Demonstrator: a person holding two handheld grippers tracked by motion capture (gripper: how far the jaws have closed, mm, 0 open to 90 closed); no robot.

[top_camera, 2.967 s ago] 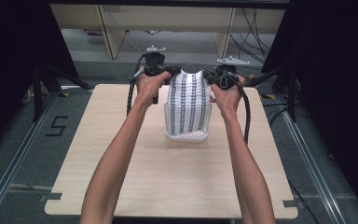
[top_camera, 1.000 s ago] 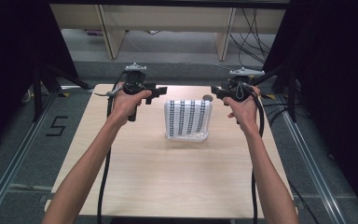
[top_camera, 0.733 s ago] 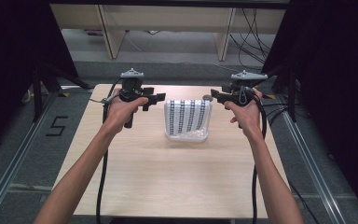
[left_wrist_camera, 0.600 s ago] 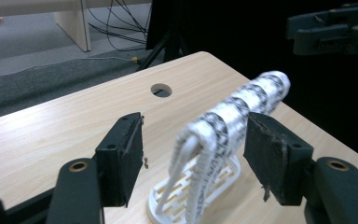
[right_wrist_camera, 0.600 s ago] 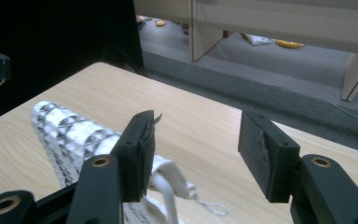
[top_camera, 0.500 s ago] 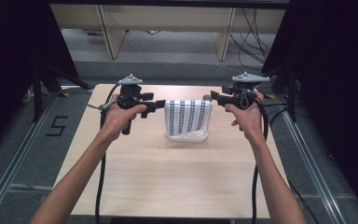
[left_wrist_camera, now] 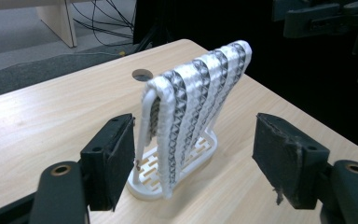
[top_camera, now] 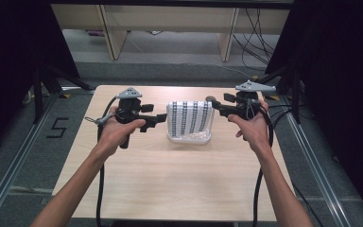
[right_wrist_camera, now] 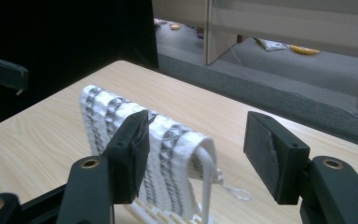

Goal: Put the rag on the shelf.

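Cloth [top_camera: 190, 117], striped black and white, hangs over a white rack [top_camera: 189, 138] mid-worktop [top_camera: 170, 179]; the left tool [top_camera: 162, 118] and right tool [top_camera: 211, 101] flank it, both spread, holding nothing.

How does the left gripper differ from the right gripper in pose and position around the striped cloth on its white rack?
1. The left gripper is at the left end of the black-and-white striped cloth; the right gripper is at its right end.
2. The left gripper sits nearer the person; the right gripper sits farther back, beside the top bar of the white plastic rack.

Shared: both are open, hold nothing and point inward at the cloth.
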